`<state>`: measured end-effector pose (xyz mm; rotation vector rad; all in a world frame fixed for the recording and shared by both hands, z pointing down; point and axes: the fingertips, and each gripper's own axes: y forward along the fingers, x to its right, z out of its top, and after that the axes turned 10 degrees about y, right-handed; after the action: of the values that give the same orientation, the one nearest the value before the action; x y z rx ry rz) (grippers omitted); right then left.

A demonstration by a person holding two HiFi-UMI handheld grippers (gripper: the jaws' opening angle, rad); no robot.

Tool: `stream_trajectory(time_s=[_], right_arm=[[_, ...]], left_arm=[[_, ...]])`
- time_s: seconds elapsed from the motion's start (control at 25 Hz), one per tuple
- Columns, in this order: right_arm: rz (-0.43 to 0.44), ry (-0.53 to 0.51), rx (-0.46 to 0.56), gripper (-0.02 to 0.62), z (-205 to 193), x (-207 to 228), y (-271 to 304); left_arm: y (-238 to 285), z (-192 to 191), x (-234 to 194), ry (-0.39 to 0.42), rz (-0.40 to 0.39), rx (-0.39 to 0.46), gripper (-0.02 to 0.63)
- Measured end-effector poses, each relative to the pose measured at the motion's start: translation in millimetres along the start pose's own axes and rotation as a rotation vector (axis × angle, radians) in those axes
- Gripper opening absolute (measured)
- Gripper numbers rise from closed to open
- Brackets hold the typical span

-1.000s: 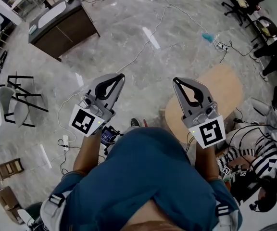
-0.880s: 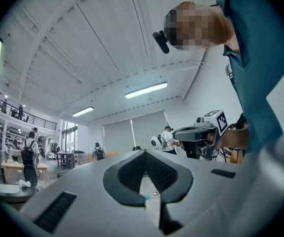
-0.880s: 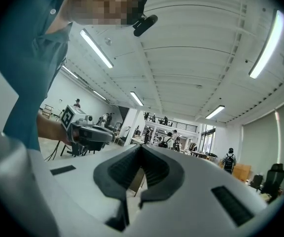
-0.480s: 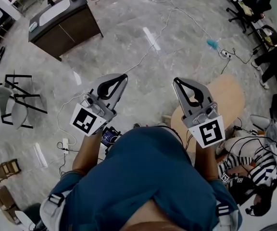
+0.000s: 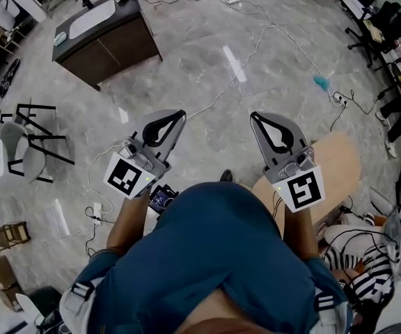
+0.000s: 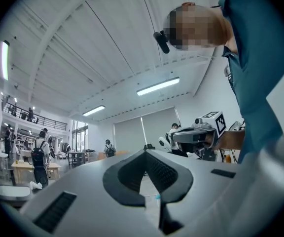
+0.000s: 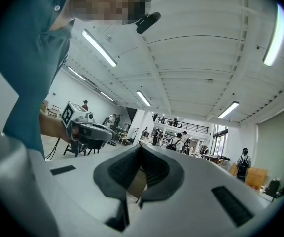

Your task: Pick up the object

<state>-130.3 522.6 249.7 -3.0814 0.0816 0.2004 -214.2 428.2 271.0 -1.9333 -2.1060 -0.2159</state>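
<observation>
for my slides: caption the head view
Person holds left gripper and right gripper, both shut and empty, over a grey floor.

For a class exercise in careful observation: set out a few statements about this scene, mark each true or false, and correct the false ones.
1. The left gripper and the right gripper are both shut and empty. True.
2. The dark cabinet stands on the person's right. False: it stands ahead on the left.
3. A cable runs across the grey floor. True.
4. The light wooden table is next to the left gripper. False: it lies under and beside the right gripper.
</observation>
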Motion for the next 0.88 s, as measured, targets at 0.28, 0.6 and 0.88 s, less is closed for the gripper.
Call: stream_trajectory(time_s=[0.28,0.6,0.88], right_arm=[[0.059,0.005,0.009,0.013,-10,59,26],[0.074,0.028,0.016,0.013,-24,86,59],[0.04,0.021,0.018,0.012,-28,107,110]], left_arm=[[49,-10,-32,0.034,0.061,-0.03,0.003],[70,-28,-65,0.036,0.078,-0.046,0.003],[88,-48,-118,0.035,0.054,-0.013,0.003]])
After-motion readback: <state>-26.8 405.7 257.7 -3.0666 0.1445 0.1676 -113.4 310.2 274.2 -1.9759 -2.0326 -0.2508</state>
